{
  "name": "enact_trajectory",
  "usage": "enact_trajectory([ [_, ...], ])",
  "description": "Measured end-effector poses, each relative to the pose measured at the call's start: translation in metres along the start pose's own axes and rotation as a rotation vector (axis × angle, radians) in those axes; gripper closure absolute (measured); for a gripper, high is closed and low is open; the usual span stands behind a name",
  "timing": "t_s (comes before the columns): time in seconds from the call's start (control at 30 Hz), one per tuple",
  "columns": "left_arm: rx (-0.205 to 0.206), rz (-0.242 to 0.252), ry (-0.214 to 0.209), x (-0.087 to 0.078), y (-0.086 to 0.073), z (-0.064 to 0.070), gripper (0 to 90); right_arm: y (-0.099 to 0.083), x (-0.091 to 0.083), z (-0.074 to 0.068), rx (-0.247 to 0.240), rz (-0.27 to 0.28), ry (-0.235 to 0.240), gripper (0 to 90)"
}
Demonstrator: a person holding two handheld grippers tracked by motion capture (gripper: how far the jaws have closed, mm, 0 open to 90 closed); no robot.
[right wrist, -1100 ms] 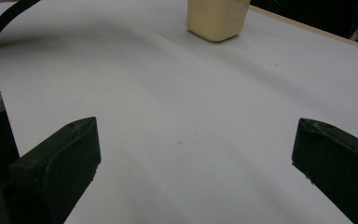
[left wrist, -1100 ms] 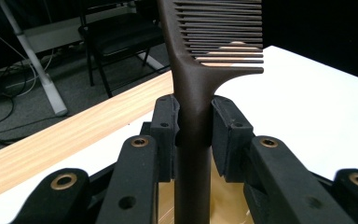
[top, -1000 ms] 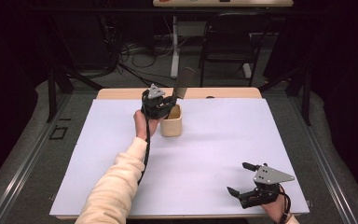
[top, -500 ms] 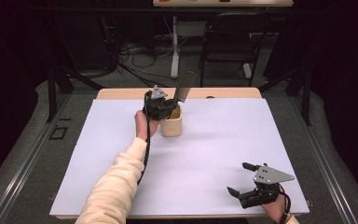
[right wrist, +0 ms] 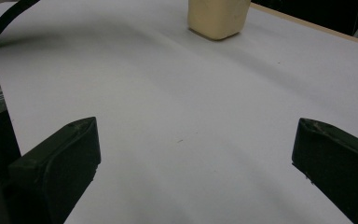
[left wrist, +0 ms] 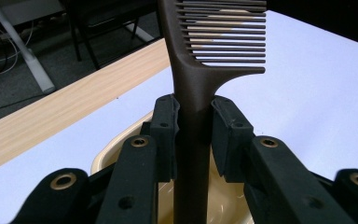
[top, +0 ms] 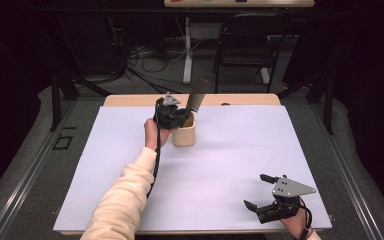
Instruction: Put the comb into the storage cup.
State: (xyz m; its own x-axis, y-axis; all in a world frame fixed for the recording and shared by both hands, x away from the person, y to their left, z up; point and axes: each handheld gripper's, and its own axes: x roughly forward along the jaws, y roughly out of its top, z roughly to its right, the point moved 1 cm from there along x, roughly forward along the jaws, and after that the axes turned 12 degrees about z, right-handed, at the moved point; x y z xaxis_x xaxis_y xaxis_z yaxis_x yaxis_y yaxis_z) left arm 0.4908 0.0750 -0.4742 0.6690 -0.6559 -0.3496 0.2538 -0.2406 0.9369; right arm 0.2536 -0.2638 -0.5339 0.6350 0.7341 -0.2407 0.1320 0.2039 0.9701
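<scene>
A dark brown comb (left wrist: pixel 200 70) stands upright with its handle end down inside a cream cup (top: pixel 184 135) at the back middle of the white table cover. My left gripper (top: pixel 177 116) is shut on the comb's handle (left wrist: pixel 192 135) just above the cup's rim (left wrist: pixel 105 156). The comb's toothed end (top: pixel 198 95) sticks up above the cup. Near the front right corner my right gripper (top: pixel 259 192) rests wide open, nothing between its jaws. The cup (right wrist: pixel 217 16) shows far off in the right gripper view.
A white sheet (top: pixel 230 150) covers the wooden table (top: pixel 130 100), whose bare strip shows along the back edge. A black cable (top: pixel 156 160) trails from the left gripper along the cream sleeve. A chair (top: pixel 242 45) and a desk leg stand beyond the table.
The comb has tilted slightly more upright over the cup in my left gripper. The right gripper has not moved.
</scene>
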Motion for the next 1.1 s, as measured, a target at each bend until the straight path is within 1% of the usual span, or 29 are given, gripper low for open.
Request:
enact_trajectory([
  [0.23, -0.002, -0.017, -0.002, 0.001, -0.002, -0.0004, 71.9, -0.0001, 0.0004, -0.0002, 0.0, -0.002, -0.003, 0.4],
  [0.47, -0.005, -0.02, -0.006, 0.0012, -0.0031, -0.0011, 71.8, 0.0, 0.0001, -0.0003, 0.001, -0.001, -0.003, 0.5],
  [0.53, -0.002, -0.031, -0.008, 0.001, -0.0031, -0.0011, 71.8, 0.0, 0.0003, -0.0005, 0.0, -0.001, -0.003, 0.5],
  [0.67, -0.011, -0.049, -0.012, 0.0017, -0.0039, -0.001, 71.7, -0.0001, 0.0004, -0.0001, -0.003, -0.002, -0.004, 0.5],
  [0.87, -0.009, -0.075, -0.011, 0.0029, -0.0048, -0.0018, 71.7, 0.0, 0.0004, -0.0001, -0.002, -0.002, -0.004, 0.5],
  [1.1, -0.016, -0.104, -0.019, 0.0037, -0.0058, -0.0022, 71.6, 0.0001, 0.0001, -0.0001, -0.003, -0.002, -0.004, 0.5],
])
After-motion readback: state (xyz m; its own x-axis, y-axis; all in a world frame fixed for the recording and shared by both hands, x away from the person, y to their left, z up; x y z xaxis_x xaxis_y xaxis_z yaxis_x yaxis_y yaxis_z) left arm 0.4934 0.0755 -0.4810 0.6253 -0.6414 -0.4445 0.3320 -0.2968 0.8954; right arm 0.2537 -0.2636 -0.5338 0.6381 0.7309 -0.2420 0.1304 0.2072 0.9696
